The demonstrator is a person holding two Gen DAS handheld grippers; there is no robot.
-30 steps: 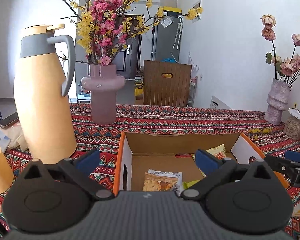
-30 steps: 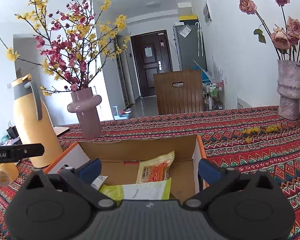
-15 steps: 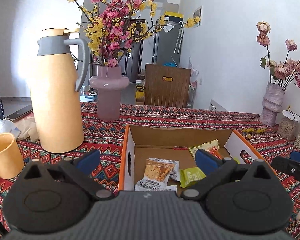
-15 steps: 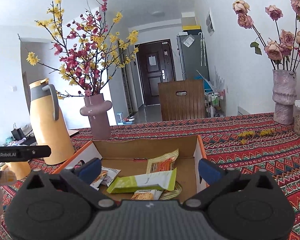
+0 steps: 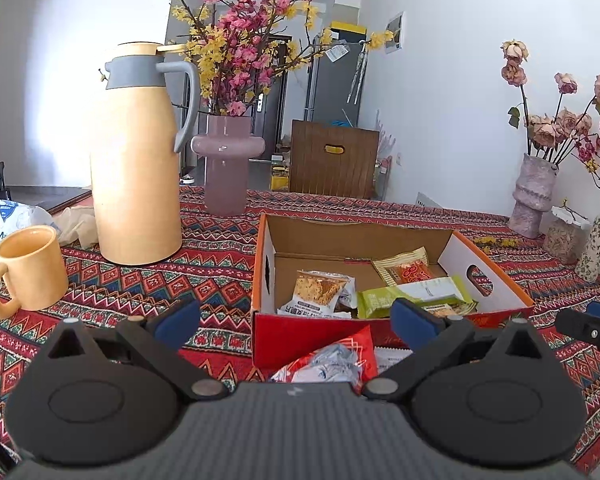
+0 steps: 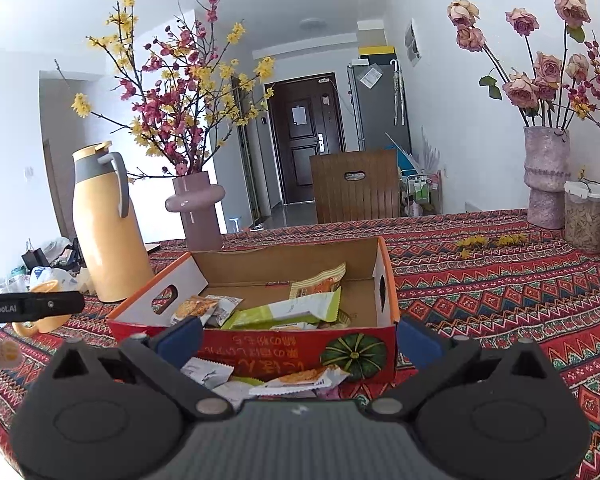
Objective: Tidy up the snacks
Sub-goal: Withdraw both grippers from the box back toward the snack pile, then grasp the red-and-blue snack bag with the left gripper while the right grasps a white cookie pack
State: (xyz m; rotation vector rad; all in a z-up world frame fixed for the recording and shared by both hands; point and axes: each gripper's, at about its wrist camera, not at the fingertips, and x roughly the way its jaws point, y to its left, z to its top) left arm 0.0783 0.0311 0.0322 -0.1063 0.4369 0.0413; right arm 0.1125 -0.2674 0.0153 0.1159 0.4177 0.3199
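Both grippers are spread wide and holding nothing; the left gripper [image 5: 296, 318] and right gripper [image 6: 298, 338] hover just short of the cardboard box [image 6: 260, 346]; loose snack packets [image 6: 296, 380] lie on the tablecloth right against the box's near wall, straight ahead and below the right one, long side running left-right; a red packet [image 5: 332, 356] sits under the left one; either looks close enough; the box wall stands between packets and the pile inside; thermos [image 5: 136, 152] and mug [image 5: 28, 268] are well off left.

Both grippers pulled back; box [image 5: 384, 340] front wall & loose snacks [image 6: 296, 380] now visible.
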